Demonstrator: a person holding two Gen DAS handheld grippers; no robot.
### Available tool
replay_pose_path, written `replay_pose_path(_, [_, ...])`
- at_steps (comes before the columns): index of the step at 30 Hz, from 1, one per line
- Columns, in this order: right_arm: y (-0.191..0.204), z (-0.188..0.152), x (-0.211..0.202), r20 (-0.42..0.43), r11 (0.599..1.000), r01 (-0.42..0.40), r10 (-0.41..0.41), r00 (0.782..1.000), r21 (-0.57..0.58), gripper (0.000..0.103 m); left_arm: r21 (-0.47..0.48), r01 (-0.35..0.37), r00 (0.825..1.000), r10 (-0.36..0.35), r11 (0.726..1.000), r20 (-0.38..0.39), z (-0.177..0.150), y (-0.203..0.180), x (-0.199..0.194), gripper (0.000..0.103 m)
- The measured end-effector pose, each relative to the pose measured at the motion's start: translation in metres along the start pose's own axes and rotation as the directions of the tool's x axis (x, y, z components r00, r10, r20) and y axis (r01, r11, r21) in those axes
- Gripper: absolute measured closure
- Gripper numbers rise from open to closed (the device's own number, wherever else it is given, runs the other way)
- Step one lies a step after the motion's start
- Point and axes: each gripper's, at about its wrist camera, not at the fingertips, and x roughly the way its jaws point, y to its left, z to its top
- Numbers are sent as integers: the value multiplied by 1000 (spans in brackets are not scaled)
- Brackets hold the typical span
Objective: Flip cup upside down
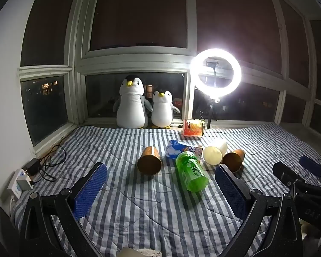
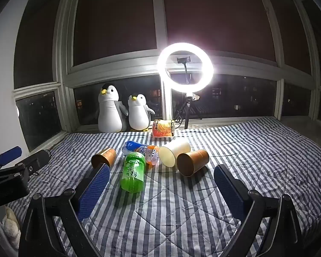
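Note:
Three cups lie on their sides on the striped quilt [image 1: 139, 203], mouths toward me. A brown paper cup [image 1: 149, 160] [image 2: 103, 157] lies left. A white cup [image 1: 215, 152] [image 2: 174, 151] lies in the middle. A second brown cup [image 1: 233, 160] [image 2: 192, 162] lies right. My left gripper [image 1: 160, 178] hovers open, short of the left brown cup, its blue pads [image 1: 89, 189] holding nothing. My right gripper [image 2: 160, 178] hovers open in front of the right brown cup, also holding nothing. Each gripper shows at the edge of the other's view.
A green bottle [image 1: 191, 172] [image 2: 133, 172] lies between the cups, with a blue and orange bottle [image 1: 182, 148] [image 2: 141, 150] behind it. An orange snack can [image 2: 163, 128], two plush penguins [image 1: 131, 105] and a lit ring light [image 1: 216, 71] stand by the window. A power strip [image 1: 21, 182] lies left.

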Motion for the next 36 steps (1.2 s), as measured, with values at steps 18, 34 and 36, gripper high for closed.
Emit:
replay_pose_path(18, [-3, 0, 1, -3, 1000, -1, 1, 1000, 0, 6, -5, -3, 1000, 3, 1000, 16, 3, 1, -6, 1])
replay_pose_path(34, [1, -2, 3, -2, 1000, 2, -2, 1000, -2, 6, -4, -3, 1000, 3, 1000, 16, 2, 1, -6, 1])
replay_pose_path(36, [2, -2, 3, -1, 1000, 4, -4, 1000, -3, 6, -4, -2, 1000, 2, 1000, 14, 2, 2, -5, 1])
